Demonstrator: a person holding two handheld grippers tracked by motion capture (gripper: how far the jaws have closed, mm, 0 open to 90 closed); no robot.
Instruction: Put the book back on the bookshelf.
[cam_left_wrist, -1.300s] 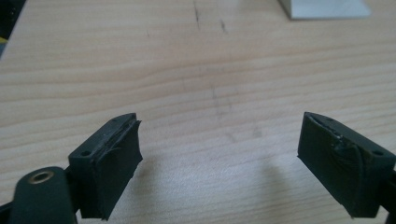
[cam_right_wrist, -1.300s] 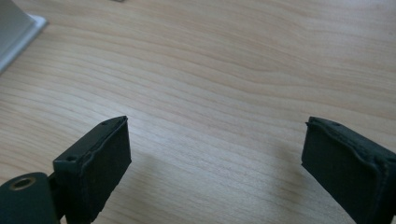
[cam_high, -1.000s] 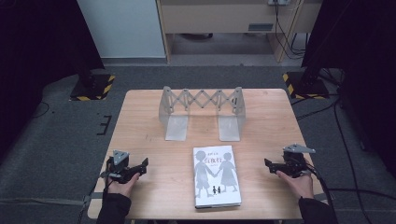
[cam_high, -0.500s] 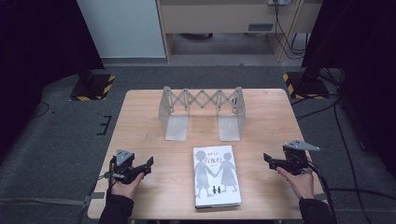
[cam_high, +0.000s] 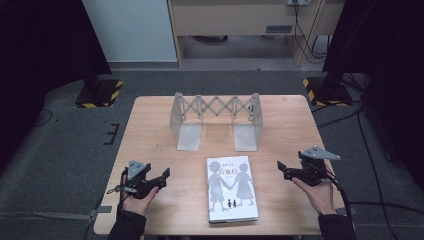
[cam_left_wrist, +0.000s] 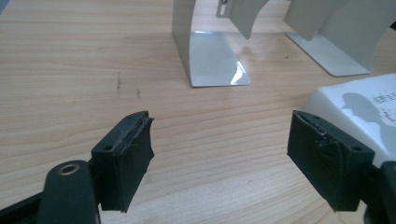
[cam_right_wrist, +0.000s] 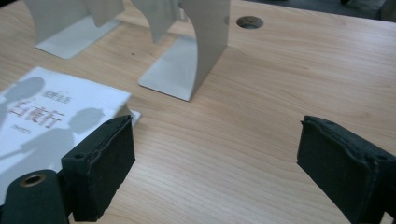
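Observation:
A grey-and-white book (cam_high: 231, 187) with dark figure silhouettes lies flat near the table's front edge, between my two grippers. My left gripper (cam_high: 163, 178) hovers to its left, pointing toward it; its jaws have just been closing a little, they stand open and nothing is between them. In the left gripper view, the gripper (cam_left_wrist: 219, 135) has bare wood between its pads and the book's corner (cam_left_wrist: 369, 107) behind the right pad. My right gripper (cam_high: 281, 169) hovers to the book's right, open and holding nothing. In the right gripper view, the gripper (cam_right_wrist: 217, 140) has the book (cam_right_wrist: 51, 116) at left.
An extendable metal book rack (cam_high: 216, 107) with two flat foot plates stands at the middle back of the wooden table (cam_high: 290, 125). One of its plates (cam_left_wrist: 215, 56) lies ahead of the left gripper. A cable hole (cam_right_wrist: 250, 22) sits in the tabletop behind the rack.
The left hand has drifted right toward the book and its jaws have narrowed slightly. The right hand has lifted a little. The book and the rack have not moved.

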